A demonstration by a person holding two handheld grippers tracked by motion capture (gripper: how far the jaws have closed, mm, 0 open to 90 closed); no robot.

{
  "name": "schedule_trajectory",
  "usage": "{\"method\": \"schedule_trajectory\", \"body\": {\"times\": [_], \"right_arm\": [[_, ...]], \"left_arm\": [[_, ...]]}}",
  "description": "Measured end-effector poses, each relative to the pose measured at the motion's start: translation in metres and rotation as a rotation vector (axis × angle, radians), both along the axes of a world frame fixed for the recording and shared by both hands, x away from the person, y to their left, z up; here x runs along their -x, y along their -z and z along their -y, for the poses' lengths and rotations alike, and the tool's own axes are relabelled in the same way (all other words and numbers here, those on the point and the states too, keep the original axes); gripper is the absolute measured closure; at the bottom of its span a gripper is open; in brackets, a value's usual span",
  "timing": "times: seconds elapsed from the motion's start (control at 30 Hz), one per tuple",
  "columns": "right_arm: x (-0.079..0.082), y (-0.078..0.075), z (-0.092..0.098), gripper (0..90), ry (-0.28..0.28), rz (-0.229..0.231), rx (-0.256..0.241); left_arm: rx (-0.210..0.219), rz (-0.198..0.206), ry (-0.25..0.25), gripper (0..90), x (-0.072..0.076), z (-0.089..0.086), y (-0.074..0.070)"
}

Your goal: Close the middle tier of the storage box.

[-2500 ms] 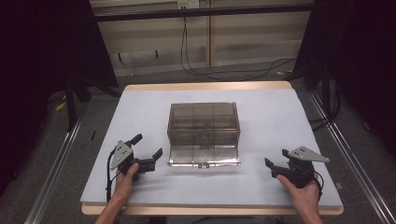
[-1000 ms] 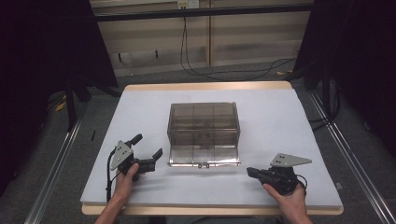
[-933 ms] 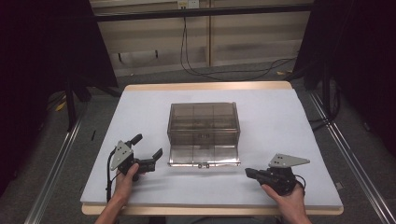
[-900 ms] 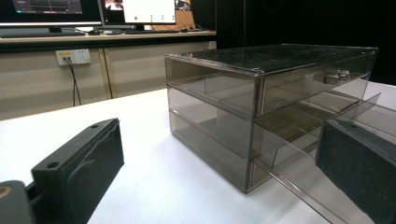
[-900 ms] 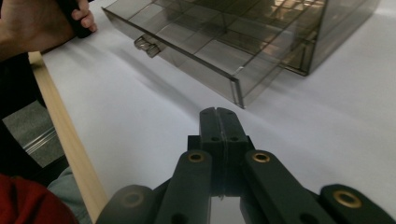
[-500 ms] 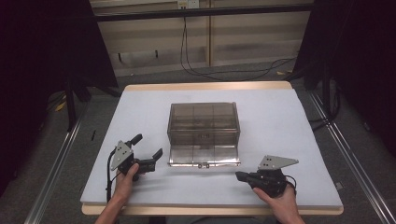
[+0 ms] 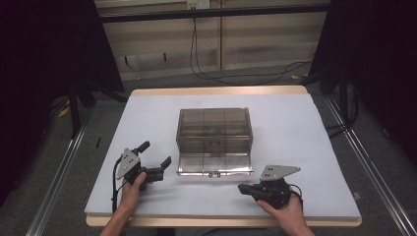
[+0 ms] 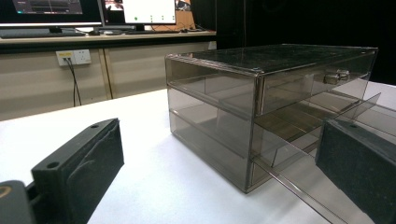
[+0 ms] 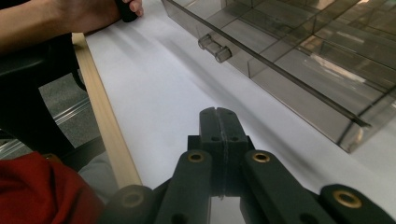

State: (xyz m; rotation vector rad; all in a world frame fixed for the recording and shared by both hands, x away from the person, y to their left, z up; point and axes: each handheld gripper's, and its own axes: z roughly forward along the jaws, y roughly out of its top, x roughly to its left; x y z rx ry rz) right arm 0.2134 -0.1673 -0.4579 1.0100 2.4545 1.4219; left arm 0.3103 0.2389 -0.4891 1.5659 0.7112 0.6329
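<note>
A smoky clear plastic drawer box (image 7: 214,129) stands mid-table, its bottom drawer (image 7: 215,165) pulled out toward me. My left gripper (image 7: 155,154) rests on the table just left of the drawer's front corner, open and empty. In the left gripper view the box (image 8: 261,102) stands ahead, and the left gripper (image 8: 219,177) has its pads wide apart. My right gripper (image 7: 244,189) lies near the front edge, below the drawer's right corner, pointing left and shut on nothing. In the right gripper view, the right gripper (image 9: 218,117) is low over the table and the drawer handle (image 9: 214,48) is ahead.
The white table (image 7: 295,128) has a wooden front edge (image 9: 106,119). A hand (image 9: 93,11) holding the other gripper is at the far end of the right gripper view. Cables and a wall socket (image 8: 74,57) lie beyond the table.
My right gripper has slid left along the table's front edge from the right side toward the open drawer, and turned to point left. The left gripper and the drawer box have stayed put.
</note>
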Motion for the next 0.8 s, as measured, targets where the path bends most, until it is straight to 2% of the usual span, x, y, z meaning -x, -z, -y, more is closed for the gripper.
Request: {"method": "schedule_trajectory", "body": {"times": [0.47, 0.8], "right_arm": [[-0.011, 0.005, -0.029, 90.0, -0.058, -0.006, 0.021], [-0.019, -0.004, -0.044, 90.0, -0.105, 0.003, 0.043]], "left_arm": [[0.009, -0.005, 0.001, 1.0, 0.0, 0.0, 0.0], [0.007, -0.008, 0.006, 1.3, 0.0, 0.0, 0.0]]}}
